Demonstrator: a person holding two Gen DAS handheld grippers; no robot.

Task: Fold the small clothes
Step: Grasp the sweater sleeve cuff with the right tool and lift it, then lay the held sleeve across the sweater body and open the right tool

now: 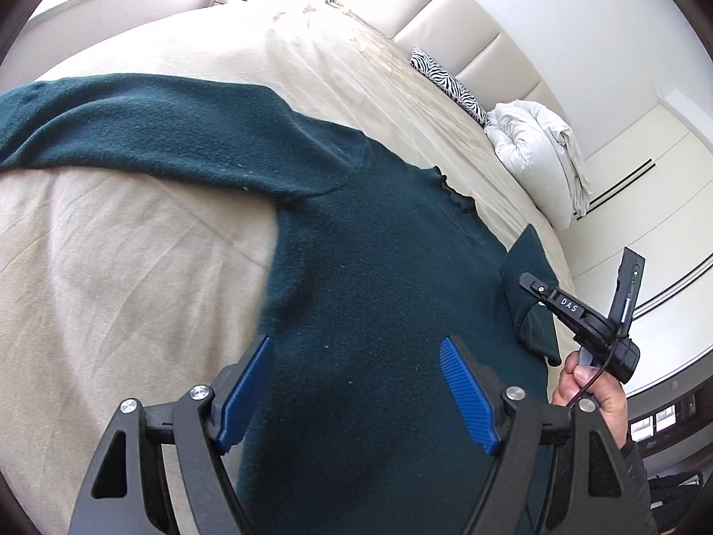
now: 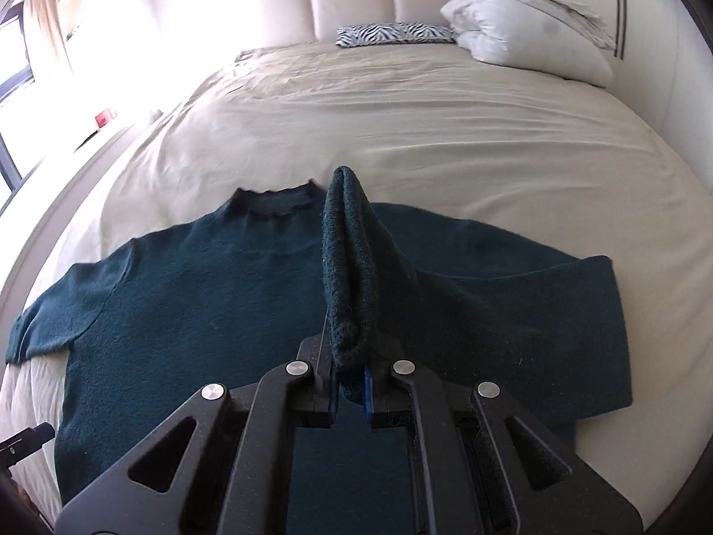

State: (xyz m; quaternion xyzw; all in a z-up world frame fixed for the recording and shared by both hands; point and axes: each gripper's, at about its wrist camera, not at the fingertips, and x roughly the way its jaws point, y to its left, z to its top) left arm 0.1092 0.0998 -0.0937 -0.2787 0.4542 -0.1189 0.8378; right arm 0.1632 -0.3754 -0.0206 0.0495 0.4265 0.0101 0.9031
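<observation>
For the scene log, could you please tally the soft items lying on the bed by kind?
Dark green sweater: 1
Zebra-print cushion: 1
White bundled duvet: 1
Total: 3, all on the beige bedspread; the right tool pinches one sleeve of the sweater.

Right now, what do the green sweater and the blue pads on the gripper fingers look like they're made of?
The green sweater looks like a soft knit, maybe wool or fleece: matte, fuzzy nap, with a ruffled collar edge. The blue pads on the left gripper look like moulded plastic or rubber, going by their fine ribbing; which one I can't tell.
</observation>
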